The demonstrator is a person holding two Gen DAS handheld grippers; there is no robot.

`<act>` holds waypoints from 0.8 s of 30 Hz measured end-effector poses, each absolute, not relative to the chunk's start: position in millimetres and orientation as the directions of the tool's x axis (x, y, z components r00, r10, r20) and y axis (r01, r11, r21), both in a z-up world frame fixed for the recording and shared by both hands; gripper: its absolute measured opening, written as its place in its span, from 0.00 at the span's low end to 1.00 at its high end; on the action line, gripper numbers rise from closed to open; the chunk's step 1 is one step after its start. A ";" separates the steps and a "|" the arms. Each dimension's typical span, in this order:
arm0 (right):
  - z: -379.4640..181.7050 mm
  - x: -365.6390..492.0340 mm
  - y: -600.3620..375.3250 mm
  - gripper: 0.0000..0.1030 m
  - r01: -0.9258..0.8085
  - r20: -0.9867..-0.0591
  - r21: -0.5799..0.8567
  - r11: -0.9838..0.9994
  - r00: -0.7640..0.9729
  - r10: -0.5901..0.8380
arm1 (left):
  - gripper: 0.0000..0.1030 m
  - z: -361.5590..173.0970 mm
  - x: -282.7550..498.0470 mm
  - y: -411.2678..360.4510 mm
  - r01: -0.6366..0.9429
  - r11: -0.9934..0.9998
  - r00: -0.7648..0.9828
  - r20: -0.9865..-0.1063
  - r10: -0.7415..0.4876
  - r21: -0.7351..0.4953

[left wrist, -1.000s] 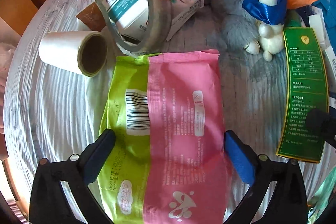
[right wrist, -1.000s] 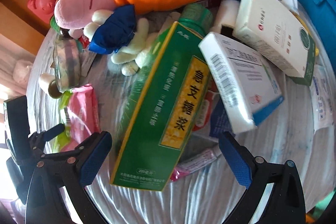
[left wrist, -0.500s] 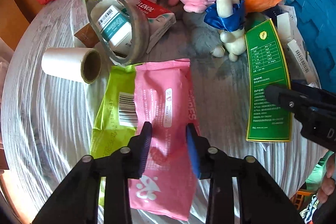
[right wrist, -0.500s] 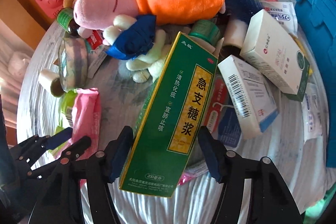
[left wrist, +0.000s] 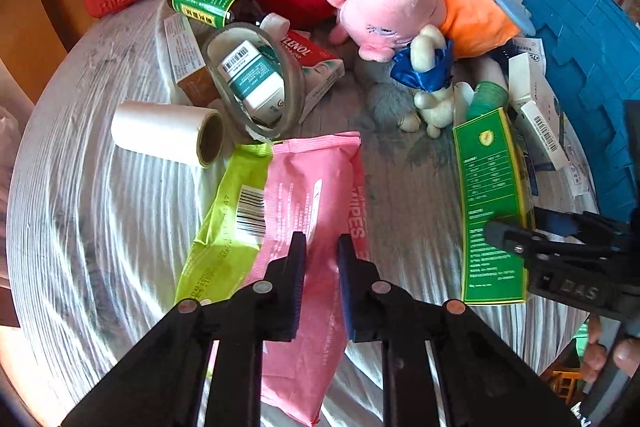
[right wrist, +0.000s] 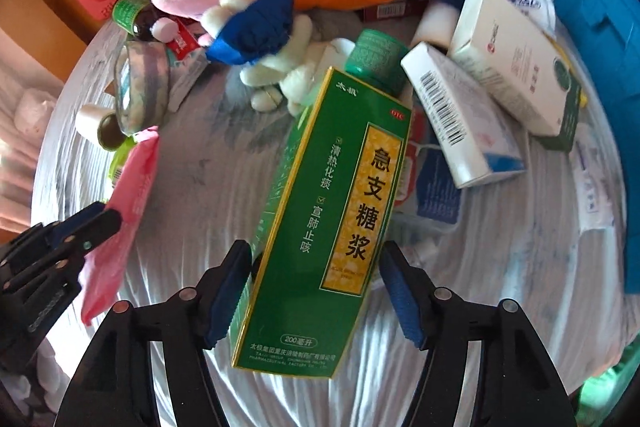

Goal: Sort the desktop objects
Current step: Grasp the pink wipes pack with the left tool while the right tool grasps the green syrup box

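Two hand-held grippers grip: left (left wrist: 322, 259) pinches the pink pack (left wrist: 308, 223), lower end hidden; right (right wrist: 316, 291) clamps the green box (right wrist: 332, 211) at worktop (right wrist: 192, 163) centre, bottle at 12 o'clock half hidden.

My table (left wrist: 92, 227) wears a rippled white cover. A paper roll (left wrist: 168, 133), green packet (left wrist: 224, 227) and, I think, medicine boxes (right wrist: 460, 123) lie on it.

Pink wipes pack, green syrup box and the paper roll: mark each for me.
pink wipes pack (left wrist: 308, 183), left wrist view, upper printed face.
green syrup box (right wrist: 320, 227), right wrist view, front face.
paper roll (left wrist: 160, 131), left wrist view, white side.
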State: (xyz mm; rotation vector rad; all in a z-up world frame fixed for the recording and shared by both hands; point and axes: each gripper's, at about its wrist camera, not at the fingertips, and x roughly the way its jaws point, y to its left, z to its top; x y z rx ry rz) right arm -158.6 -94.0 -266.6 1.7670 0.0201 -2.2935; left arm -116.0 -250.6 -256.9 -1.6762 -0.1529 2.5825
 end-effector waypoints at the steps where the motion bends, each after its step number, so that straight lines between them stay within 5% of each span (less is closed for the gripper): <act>1: -269.7 -158.7 -94.0 0.59 0.197 -0.952 0.149 -0.969 -0.235 -0.194 | 0.13 -251.3 -112.5 -250.0 -0.002 -0.994 -0.421 -0.901 0.102 -0.112; 4: -261.7 -150.6 -99.2 0.57 0.205 -0.943 0.114 -0.972 -0.286 -0.171 | 0.02 -240.4 -109.0 -261.3 -0.023 -0.994 -0.471 -0.876 0.103 -0.104; 13: -182.4 -110.0 -91.4 0.52 0.228 -0.844 0.059 -0.972 -0.508 -0.171 | 0.02 -196.5 -96.6 -260.9 -0.092 -0.991 -0.572 -0.809 0.136 -0.101; 24: -260.4 -95.9 -68.5 0.54 0.187 -0.934 0.108 -0.976 -0.317 -0.164 | 0.06 -281.3 -95.7 -279.1 -0.111 -0.983 -0.342 -0.923 0.174 -0.144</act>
